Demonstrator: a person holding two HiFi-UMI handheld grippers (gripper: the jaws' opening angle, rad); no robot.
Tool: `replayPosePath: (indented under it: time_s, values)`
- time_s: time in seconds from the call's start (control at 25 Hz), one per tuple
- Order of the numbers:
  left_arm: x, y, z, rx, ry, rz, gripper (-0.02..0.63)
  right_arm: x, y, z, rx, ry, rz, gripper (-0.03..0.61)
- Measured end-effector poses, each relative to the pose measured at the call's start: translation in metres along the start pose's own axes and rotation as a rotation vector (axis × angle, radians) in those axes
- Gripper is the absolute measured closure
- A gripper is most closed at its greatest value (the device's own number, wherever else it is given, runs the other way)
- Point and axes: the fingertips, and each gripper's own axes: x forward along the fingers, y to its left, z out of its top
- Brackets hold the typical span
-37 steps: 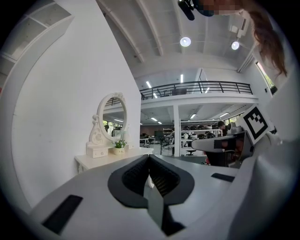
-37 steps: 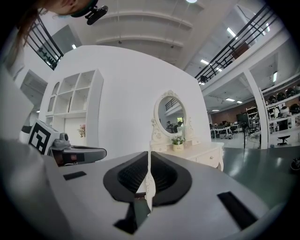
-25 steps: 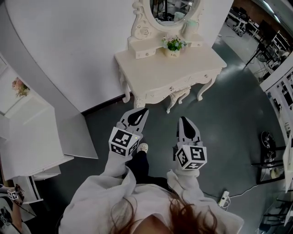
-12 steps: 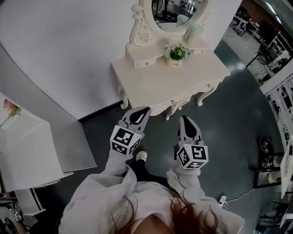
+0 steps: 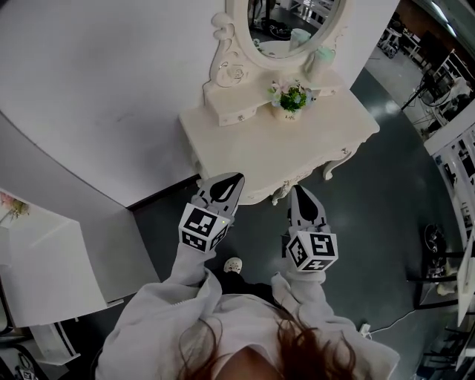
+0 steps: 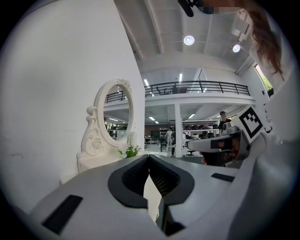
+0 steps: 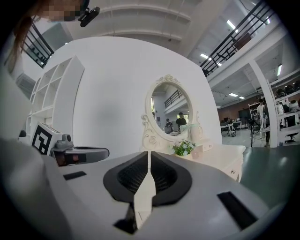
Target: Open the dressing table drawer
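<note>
A cream dressing table point(image 5: 260, 152) with an oval mirror point(image 5: 293, 18) stands against the white wall, and a small flower pot point(image 5: 292, 97) sits on its top. Its front drawer point(image 7: 233, 169) with a small knob is closed and faces me. My left gripper point(image 5: 237, 177) is shut and empty, its tip just short of the table's front edge. My right gripper point(image 5: 296, 190) is beside it, also shut on nothing. In the left gripper view the left gripper point(image 6: 149, 157) points level at the mirror frame point(image 6: 98, 140). In the right gripper view the right gripper point(image 7: 149, 153) points toward the flower pot point(image 7: 184, 147).
A white cabinet point(image 5: 44, 256) stands at the left, beside a slanted wall panel. Shelving racks point(image 5: 460, 141) line the right side. A power strip point(image 5: 364, 327) lies on the dark floor at lower right. The person's shoe point(image 5: 233, 264) shows between the grippers.
Both grippers have moved forward together toward the dressing table, whose front edge now lies just ahead of their tips. Both have stayed shut.
</note>
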Motion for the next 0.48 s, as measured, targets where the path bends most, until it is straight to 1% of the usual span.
replayPosePath:
  time_s: [0.28, 0.48]
  values:
    - [0.000, 0.018, -0.017, -0.038, 0.030, 0.017, 0.598, 0.016, 0.011, -0.016, 0.016, 0.039, 0.022, 0.537]
    - [0.002, 0.015, -0.029, -0.057, 0.056, 0.008, 0.598, 0.015, -0.001, -0.024, 0.042, 0.053, -0.008, 0.537]
